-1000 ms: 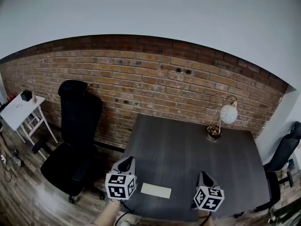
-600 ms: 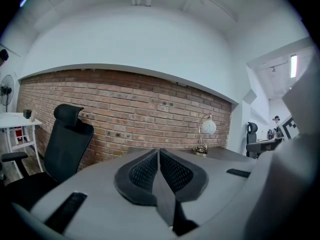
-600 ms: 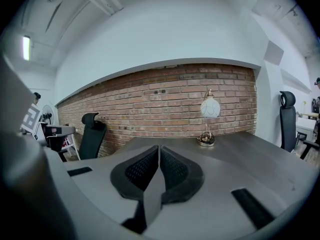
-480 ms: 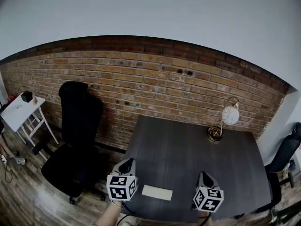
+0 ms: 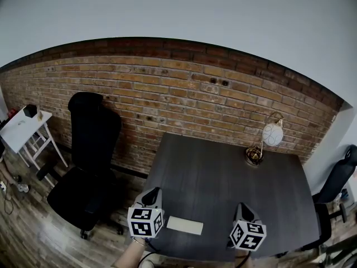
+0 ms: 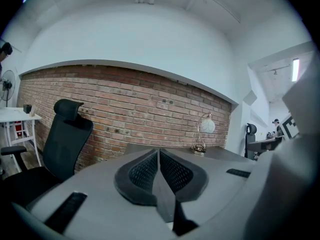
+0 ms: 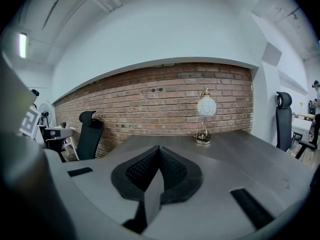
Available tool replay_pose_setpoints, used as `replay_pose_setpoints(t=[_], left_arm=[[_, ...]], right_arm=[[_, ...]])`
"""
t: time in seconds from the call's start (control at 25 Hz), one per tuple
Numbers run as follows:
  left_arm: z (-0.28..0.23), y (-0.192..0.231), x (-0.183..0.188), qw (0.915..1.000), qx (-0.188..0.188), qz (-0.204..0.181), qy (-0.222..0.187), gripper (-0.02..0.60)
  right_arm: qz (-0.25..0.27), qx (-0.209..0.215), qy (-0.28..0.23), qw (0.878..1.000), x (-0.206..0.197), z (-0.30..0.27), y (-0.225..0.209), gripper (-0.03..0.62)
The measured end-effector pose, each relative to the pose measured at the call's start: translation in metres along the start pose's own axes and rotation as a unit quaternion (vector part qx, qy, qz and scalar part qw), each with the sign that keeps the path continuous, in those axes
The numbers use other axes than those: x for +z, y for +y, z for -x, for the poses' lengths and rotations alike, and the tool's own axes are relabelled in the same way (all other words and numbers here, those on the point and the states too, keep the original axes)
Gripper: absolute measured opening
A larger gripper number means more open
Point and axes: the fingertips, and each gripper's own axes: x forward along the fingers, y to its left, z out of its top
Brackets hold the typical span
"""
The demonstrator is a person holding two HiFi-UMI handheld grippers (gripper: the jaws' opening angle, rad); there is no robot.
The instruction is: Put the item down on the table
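A pale flat rectangular item (image 5: 184, 225) lies on the dark grey table (image 5: 223, 177) near its front edge, between my two grippers and touched by neither. My left gripper (image 5: 150, 192) hovers at the table's front left corner, just left of the item. Its jaws are shut with nothing between them, as the left gripper (image 6: 159, 153) view shows. My right gripper (image 5: 241, 207) hangs over the front right part of the table, right of the item. The right gripper (image 7: 159, 150) is shut and empty too.
A small globe lamp (image 5: 268, 141) on a brass base stands at the table's far right, by the brick wall (image 5: 167, 99). A black office chair (image 5: 89, 149) stands left of the table, a white side table (image 5: 22, 128) further left, and another dark chair (image 5: 340, 177) at the right.
Both grippers and the item stay where they were. Only the head view has shifted a little.
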Motion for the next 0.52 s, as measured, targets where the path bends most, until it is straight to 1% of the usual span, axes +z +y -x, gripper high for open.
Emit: replay_pose_setpoints(t=[0.52], left_arm=[[0.008, -0.005, -0.015, 0.9999, 0.001, 0.01, 0.011, 0.029]], right_arm=[[0.003, 0.0, 0.014, 1.0, -0.01, 0.01, -0.002, 0.032]])
